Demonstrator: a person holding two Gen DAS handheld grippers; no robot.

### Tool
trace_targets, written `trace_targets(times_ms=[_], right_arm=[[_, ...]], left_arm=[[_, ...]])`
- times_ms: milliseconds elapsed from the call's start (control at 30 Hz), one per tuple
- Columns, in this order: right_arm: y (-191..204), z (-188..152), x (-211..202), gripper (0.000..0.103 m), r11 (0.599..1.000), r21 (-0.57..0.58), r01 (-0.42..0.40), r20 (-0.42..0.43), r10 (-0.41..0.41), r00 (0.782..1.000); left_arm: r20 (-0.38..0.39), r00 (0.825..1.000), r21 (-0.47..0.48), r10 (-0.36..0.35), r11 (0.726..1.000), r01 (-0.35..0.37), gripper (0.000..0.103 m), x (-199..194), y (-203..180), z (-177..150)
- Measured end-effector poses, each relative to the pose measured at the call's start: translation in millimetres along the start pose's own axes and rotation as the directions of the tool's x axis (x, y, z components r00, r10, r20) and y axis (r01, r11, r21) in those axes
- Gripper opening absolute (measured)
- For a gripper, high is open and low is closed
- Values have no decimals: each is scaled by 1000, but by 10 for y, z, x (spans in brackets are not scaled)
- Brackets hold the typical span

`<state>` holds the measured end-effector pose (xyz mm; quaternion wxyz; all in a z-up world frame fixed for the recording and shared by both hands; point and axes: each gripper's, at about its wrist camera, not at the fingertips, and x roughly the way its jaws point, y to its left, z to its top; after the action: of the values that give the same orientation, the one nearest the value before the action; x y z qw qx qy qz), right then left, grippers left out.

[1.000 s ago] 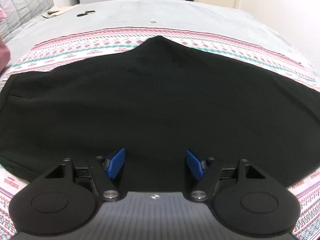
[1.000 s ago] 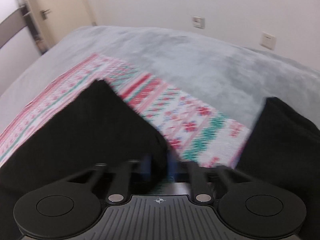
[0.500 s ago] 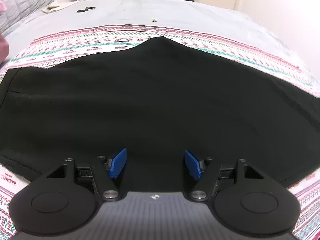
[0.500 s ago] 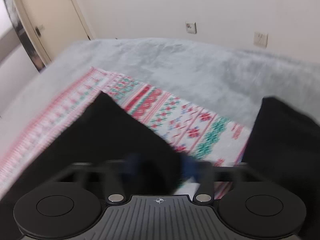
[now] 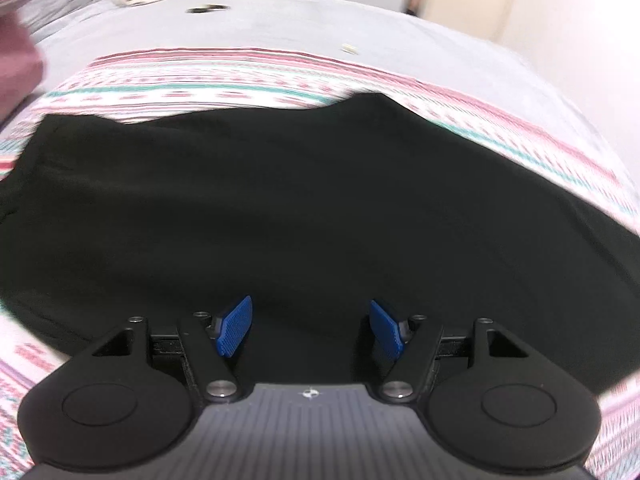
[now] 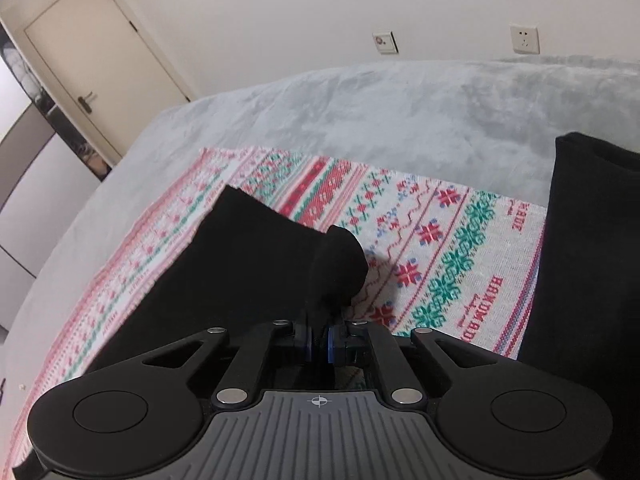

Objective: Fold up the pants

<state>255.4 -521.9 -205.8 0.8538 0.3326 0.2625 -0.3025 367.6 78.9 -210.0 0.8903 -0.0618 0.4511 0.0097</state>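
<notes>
Looking through the left wrist, my left gripper [image 5: 310,328] has swung leftward, fingers spread wide and holding nothing above the black pants [image 5: 304,216] spread on the patterned cloth [image 5: 224,80]. Through the right wrist, my right gripper [image 6: 319,340] has just clamped a pant-leg hem [image 6: 340,264], lifted it; grey bedding [image 6: 400,120] beyond offers room.
</notes>
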Motion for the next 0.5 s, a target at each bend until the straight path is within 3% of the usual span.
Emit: trace_targets(times_ms=[100,200,333,433,467,500], right_arm=[[19,4,-22,6,1000,9,-18,7,18,1000],[-43,-36,65,14,997,70,-16,-41,19,999],[-233,-41,95,21,972,225,-70,-40,81,996],[-170,-68,95,22,980,189,-57,-31,64,997],[-128,-77,95,22,987,154,-46,-29,52,998],[-89,-83,98,22,992,120,-33,-29,37,999]], left_arm=[[-11,997,-103,73,992,-73,88,45,402,41],[-16,1000,-223,25,974,-27,88,-1,730,66],[4,998,-258,70,964,-66,88,-138,935,113],[11,992,-339,125,934,-114,88,-178,1259,139],[-6,987,-373,158,916,-149,86,-163,1389,119],[-23,982,-403,185,898,-178,71,-153,1495,83]])
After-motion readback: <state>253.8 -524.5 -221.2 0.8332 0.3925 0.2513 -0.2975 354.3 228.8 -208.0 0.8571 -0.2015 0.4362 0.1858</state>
